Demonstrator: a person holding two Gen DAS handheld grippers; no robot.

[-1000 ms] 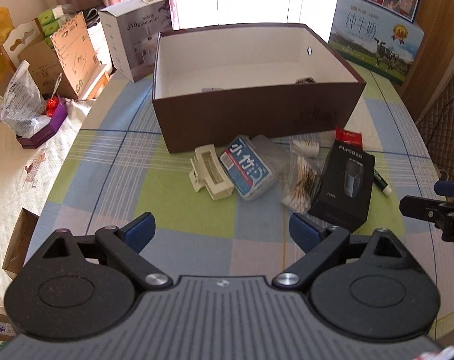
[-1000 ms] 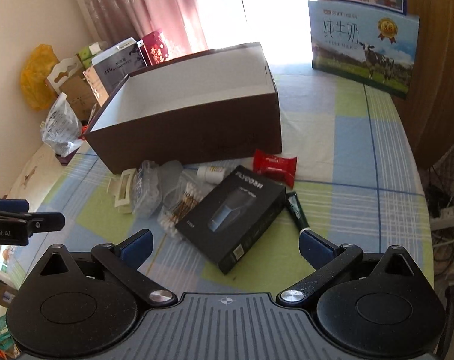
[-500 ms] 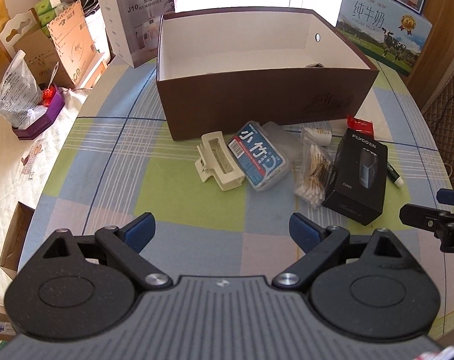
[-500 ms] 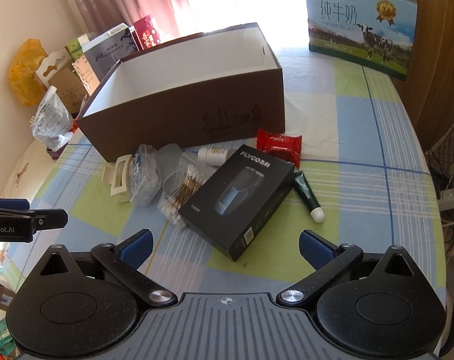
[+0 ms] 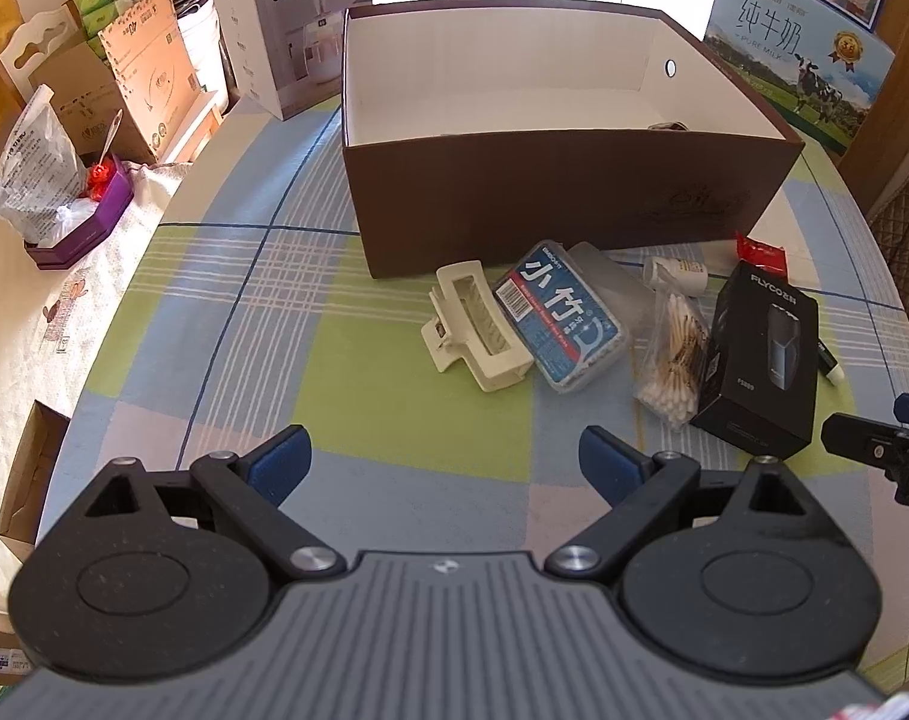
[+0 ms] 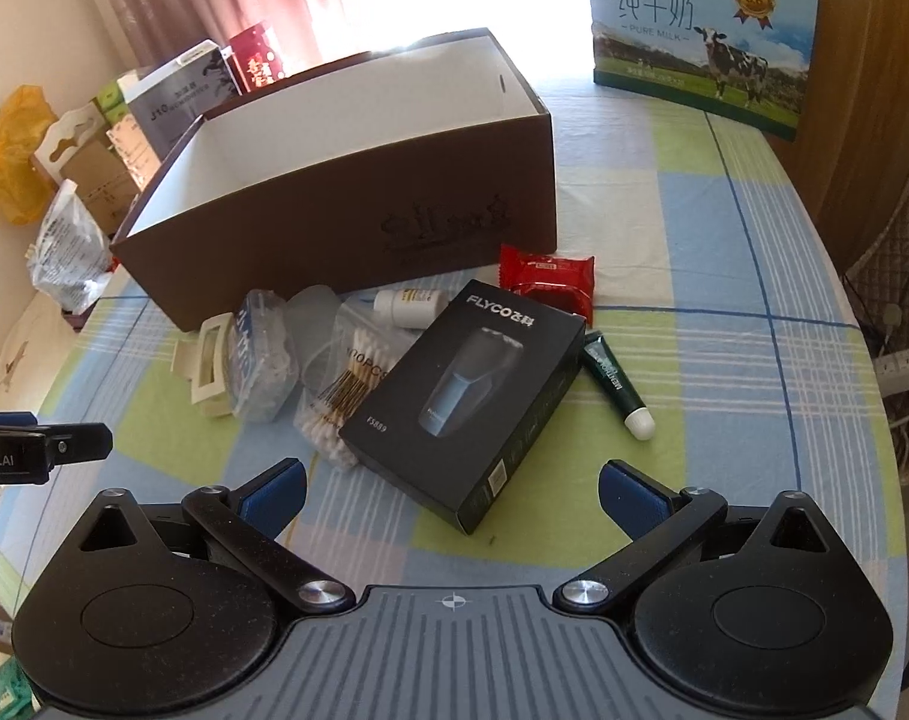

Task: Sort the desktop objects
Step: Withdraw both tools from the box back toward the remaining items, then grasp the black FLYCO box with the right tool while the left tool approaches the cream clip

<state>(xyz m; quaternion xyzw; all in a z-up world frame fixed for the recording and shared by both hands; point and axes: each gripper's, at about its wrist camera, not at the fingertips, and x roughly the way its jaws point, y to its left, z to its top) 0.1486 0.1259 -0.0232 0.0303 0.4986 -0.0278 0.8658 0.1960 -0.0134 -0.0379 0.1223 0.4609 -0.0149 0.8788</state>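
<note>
Left wrist view shows my tabletop [image 5: 286,324] under a blue, green and white checked cloth, bright window light behind, cartons stacked at the left edge and a milk carton box [image 6: 700,39] at the far right. The open brown box [image 5: 568,138] stands mid-table, with the clutter just before it: a black shaver box [image 6: 472,396] whose long axis runs diagonally, its top toward the brown box. My left hand-held gripper [image 5: 445,462] and right hand-held gripper [image 6: 451,489] both hover spread wide, empty
</note>
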